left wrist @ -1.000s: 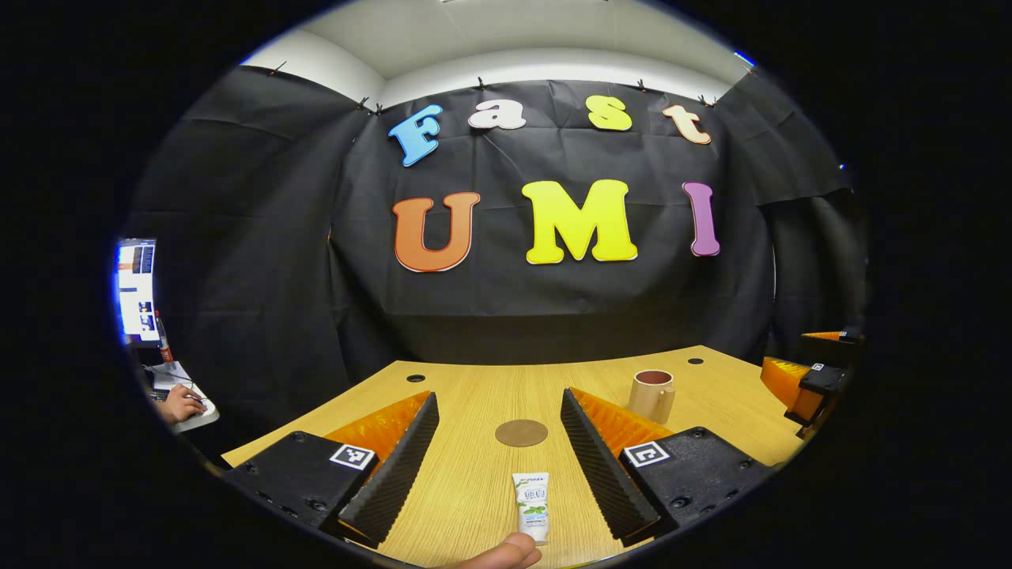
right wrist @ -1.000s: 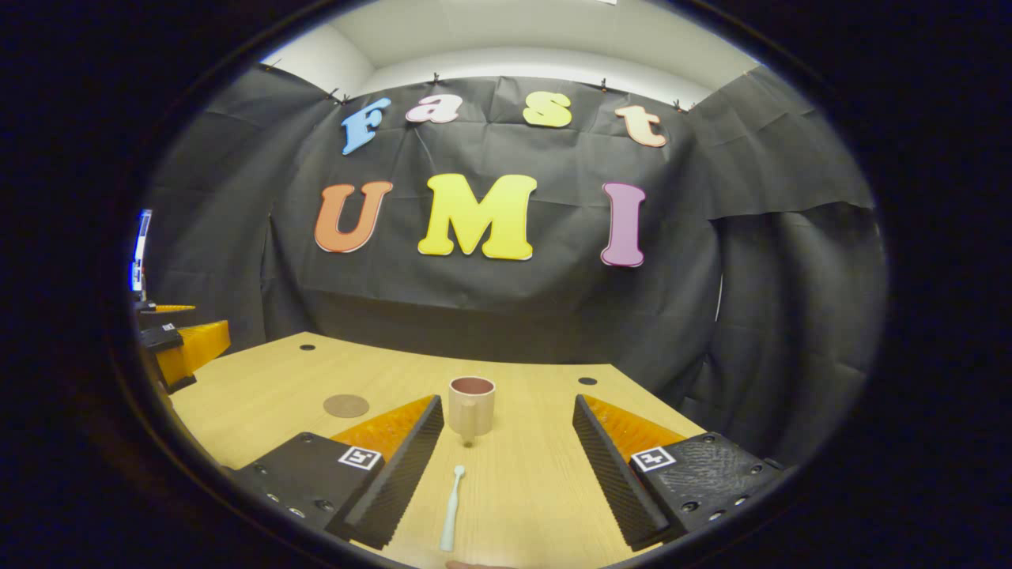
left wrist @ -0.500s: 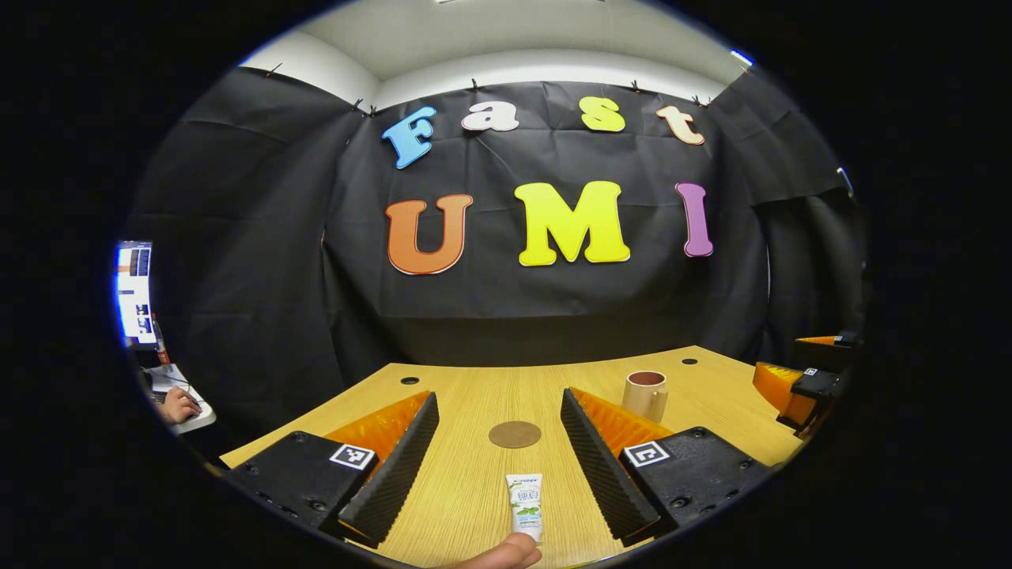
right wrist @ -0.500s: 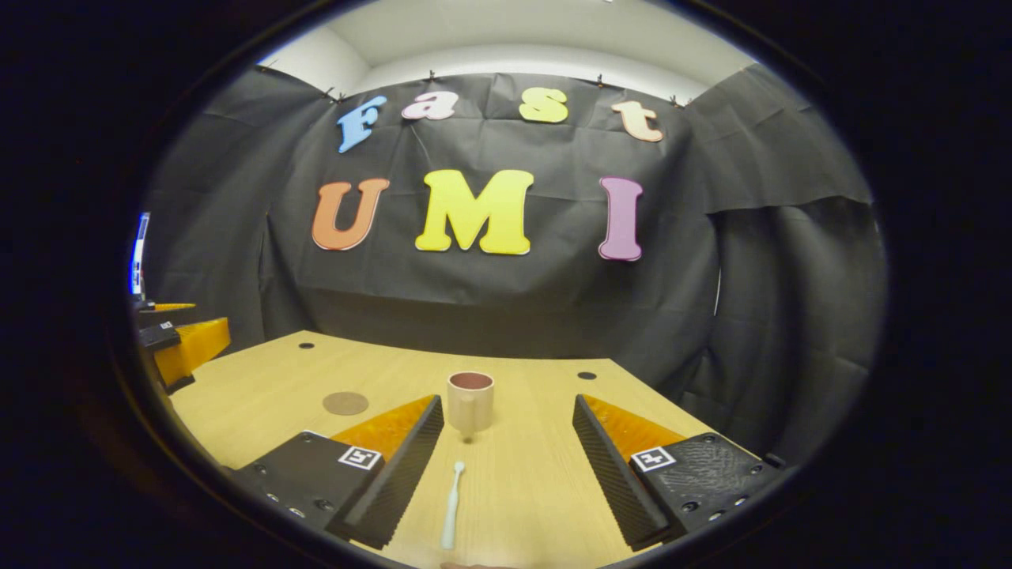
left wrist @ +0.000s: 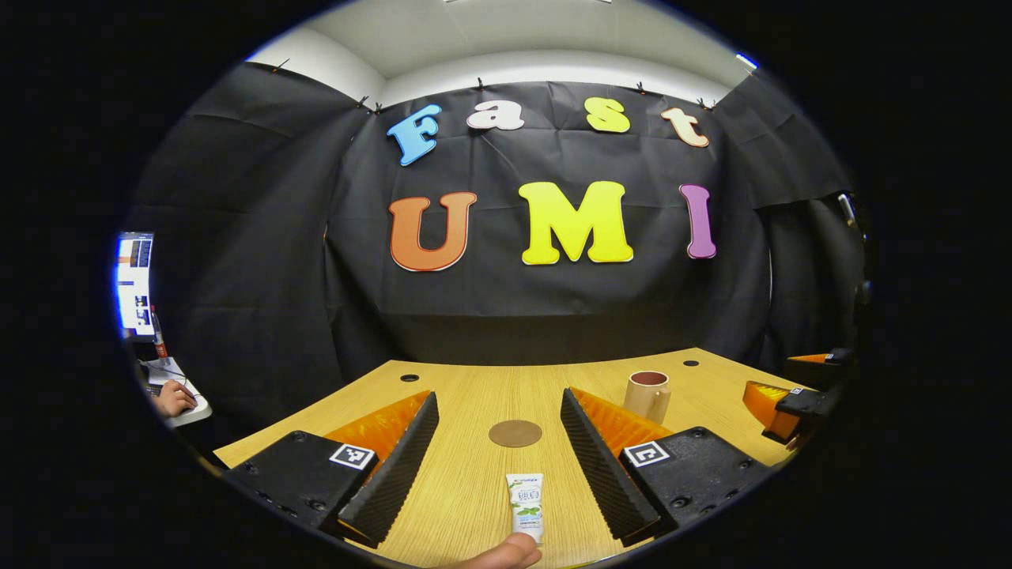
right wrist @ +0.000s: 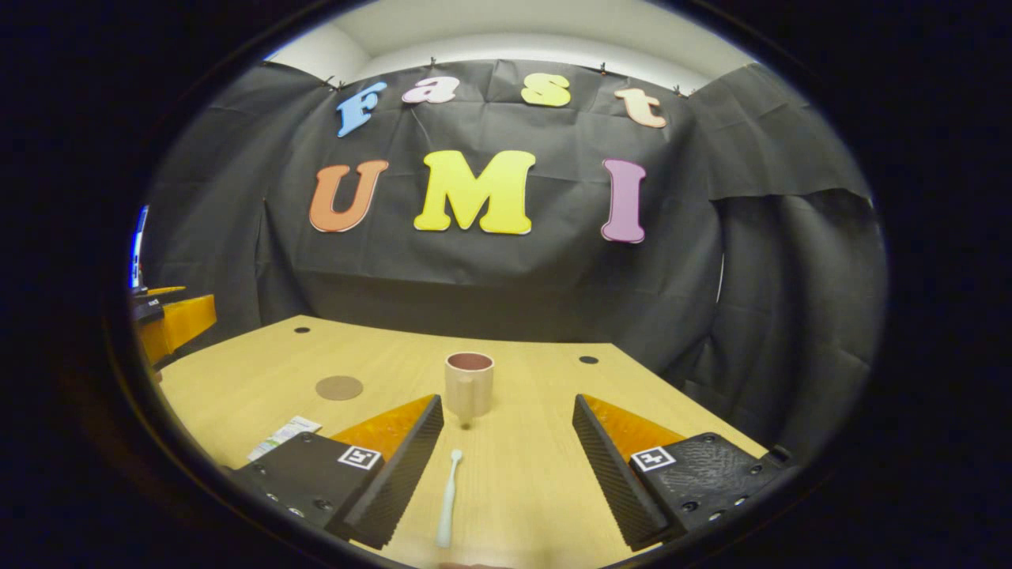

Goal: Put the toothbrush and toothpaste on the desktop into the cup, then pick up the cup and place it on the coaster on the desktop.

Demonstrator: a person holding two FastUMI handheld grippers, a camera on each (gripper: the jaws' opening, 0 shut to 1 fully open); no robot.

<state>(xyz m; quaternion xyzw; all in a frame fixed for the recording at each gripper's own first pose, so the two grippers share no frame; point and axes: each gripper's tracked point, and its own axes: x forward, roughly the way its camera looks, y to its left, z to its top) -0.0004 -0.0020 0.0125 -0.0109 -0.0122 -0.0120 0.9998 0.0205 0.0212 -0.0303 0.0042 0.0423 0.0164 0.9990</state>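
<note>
We hold both grippers wide open, empty: left gripper (left wrist: 500, 462) frames the white toothpaste tube (left wrist: 526, 504) at lower centre below the round brown coaster (left wrist: 515, 433); right gripper (right wrist: 506, 466) frames the pale toothbrush (right wrist: 447, 499) below the beige mug (right wrist: 469, 385) on the light wooden desk (right wrist: 379, 359).

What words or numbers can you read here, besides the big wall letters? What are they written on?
Toothpaste tube: printed writing and a leaf picture, too small to read.
Square markers: black-and-white patterns, no words.
Screen: too blurred to read.
Cup and coaster: no writing visible.
</note>
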